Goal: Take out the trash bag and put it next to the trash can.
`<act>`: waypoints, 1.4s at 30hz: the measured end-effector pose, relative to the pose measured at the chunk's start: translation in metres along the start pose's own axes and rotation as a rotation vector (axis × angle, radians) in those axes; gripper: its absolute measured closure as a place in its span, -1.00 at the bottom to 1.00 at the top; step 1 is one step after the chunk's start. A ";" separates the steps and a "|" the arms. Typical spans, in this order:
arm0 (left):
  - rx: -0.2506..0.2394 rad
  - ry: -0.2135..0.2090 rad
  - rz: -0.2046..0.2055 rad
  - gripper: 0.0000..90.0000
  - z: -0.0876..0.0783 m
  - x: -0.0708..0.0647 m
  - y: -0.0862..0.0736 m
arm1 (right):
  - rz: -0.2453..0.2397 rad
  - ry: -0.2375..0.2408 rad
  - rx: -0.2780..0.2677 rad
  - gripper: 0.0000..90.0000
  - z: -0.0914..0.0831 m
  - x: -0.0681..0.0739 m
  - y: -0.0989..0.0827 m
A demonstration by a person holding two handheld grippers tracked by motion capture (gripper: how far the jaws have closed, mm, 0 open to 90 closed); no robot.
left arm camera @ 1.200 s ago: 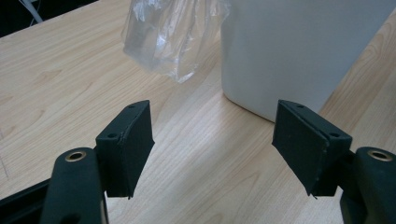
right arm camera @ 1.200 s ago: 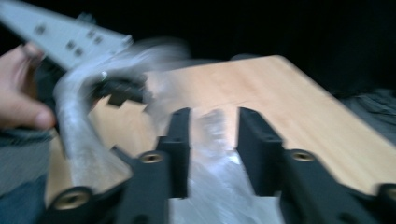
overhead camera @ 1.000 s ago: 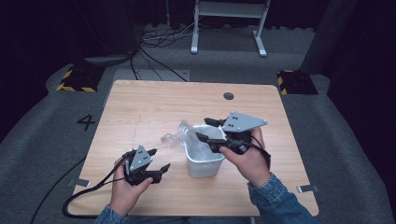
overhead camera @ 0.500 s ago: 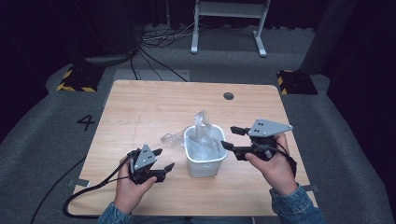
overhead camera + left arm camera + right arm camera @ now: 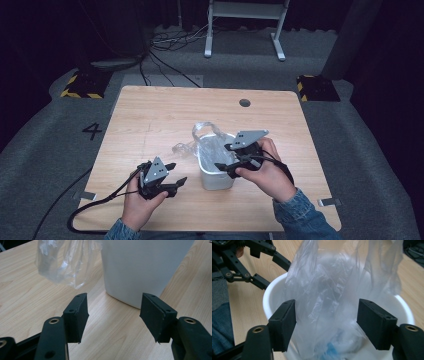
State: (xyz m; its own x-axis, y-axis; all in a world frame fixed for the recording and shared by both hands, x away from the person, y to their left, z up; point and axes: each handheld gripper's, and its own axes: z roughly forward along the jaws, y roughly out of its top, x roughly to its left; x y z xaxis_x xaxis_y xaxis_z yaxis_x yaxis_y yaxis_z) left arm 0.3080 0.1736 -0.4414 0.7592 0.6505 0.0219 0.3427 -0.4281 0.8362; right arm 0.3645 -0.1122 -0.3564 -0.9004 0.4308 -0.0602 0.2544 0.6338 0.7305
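1. Right gripper view showed the right claw spread, its jaws having just been opening, with the clear plastic bag rising between them but neither pad pressing it. The bag sat partly inside the white bin directly ahead of and below that claw. Any closing from there could have caught only a loose fold, which I judged likely to slip free.
2. The bag's upper part stood tall and floppy beyond the right claw; a push downward might have crumpled it into the bin rather than spread it over the rim.
3. The left claw was also spread, its jaws having just been narrowing on nothing, with the bin's wall just ahead and a hanging corner of the bag to its upper left. It steadied nothing, so a tug from the right claw could have tipped or dragged the light bin across the table.
4. Thin film might have torn if pinched and pulled against the rim.
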 end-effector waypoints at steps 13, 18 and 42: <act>0.014 -0.029 0.012 -0.04 0.001 -0.003 -0.002 | 0.085 -0.069 0.173 -0.51 0.034 -0.002 0.018; 0.014 -0.034 0.014 -0.03 0.001 -0.002 -0.002 | 0.111 -0.048 0.259 -0.15 0.037 -0.003 0.024; -0.163 -0.101 0.076 0.00 -0.008 -0.019 0.014 | 0.133 0.081 0.115 1.00 0.018 -0.002 0.025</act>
State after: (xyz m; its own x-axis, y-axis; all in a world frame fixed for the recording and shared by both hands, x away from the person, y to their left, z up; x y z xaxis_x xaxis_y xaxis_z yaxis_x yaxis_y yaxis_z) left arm 0.2942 0.1607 -0.4251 0.8337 0.5508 0.0400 0.1945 -0.3607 0.9122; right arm 0.3790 -0.0854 -0.3505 -0.8803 0.4657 0.0900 0.4077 0.6458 0.6456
